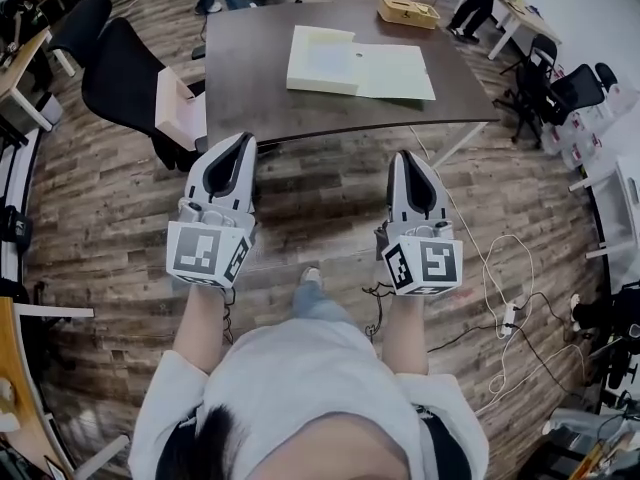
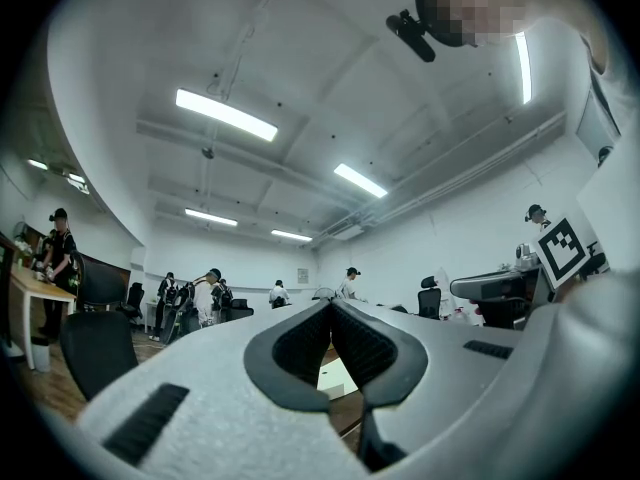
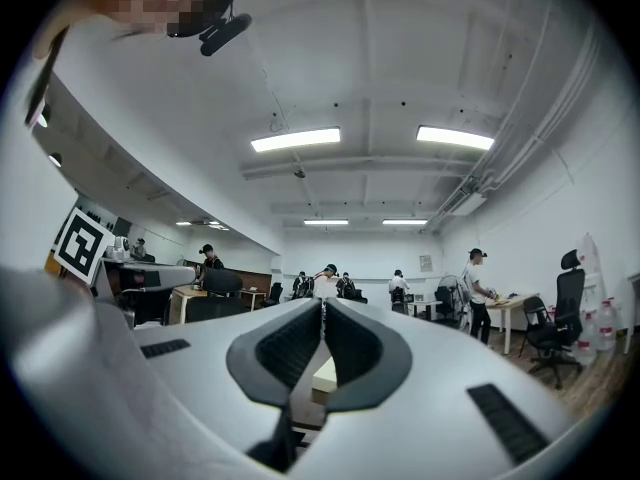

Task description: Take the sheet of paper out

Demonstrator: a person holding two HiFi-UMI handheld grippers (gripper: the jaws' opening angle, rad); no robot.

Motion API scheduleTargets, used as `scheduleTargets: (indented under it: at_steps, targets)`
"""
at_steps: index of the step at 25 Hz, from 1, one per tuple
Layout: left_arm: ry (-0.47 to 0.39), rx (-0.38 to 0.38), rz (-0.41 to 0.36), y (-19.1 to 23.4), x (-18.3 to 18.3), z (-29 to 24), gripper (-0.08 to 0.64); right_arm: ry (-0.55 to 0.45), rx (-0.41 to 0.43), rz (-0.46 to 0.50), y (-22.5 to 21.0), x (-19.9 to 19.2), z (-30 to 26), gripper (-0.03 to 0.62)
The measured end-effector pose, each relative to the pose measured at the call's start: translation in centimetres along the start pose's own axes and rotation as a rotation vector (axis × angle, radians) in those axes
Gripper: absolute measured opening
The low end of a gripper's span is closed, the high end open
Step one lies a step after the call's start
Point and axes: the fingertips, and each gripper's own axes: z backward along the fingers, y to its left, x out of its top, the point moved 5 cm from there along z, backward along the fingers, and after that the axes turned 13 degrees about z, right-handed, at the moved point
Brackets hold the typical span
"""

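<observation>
A cream file box (image 1: 322, 60) lies on the dark table (image 1: 250, 88), with a pale sheet or flap (image 1: 395, 73) spread out to its right. Both grippers hover over the wood floor, short of the table's near edge and pointing toward it. My left gripper (image 1: 243, 138) is shut with nothing in it, and its tips meet in the left gripper view (image 2: 330, 304). My right gripper (image 1: 405, 154) is also shut and empty, its tips meeting in the right gripper view (image 3: 322, 302). Part of the cream box (image 3: 322, 373) shows below the right jaws.
A small cardboard box (image 1: 408, 11) sits at the table's far right corner. Black office chairs (image 1: 115, 68) stand left of the table, one bearing a pale box (image 1: 180, 108). More chairs (image 1: 560, 93) stand at the right. Cables (image 1: 500, 308) trail on the floor. People stand at the back.
</observation>
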Motion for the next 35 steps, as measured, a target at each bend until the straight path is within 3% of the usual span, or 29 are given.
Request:
scheduleTargets:
  at_steps: [15,23,35]
  targets:
    - [-0.027,0.031,-0.037,0.4,-1.4,-14.1,0.009,-0.029,0.067,-0.027,-9.0,-4.2,-11.4,0.018]
    - [-0.002,0.060,-0.045,0.6,-2.9,-16.8,0.009,-0.032,0.100,-0.053,-10.9,-6.1,-14.4,0.018]
    - [0.013,0.042,-0.030,3.0,-4.3,-22.1,0.009,-0.010,0.069,-0.062,-13.2,-8.2,-19.1,0.018]
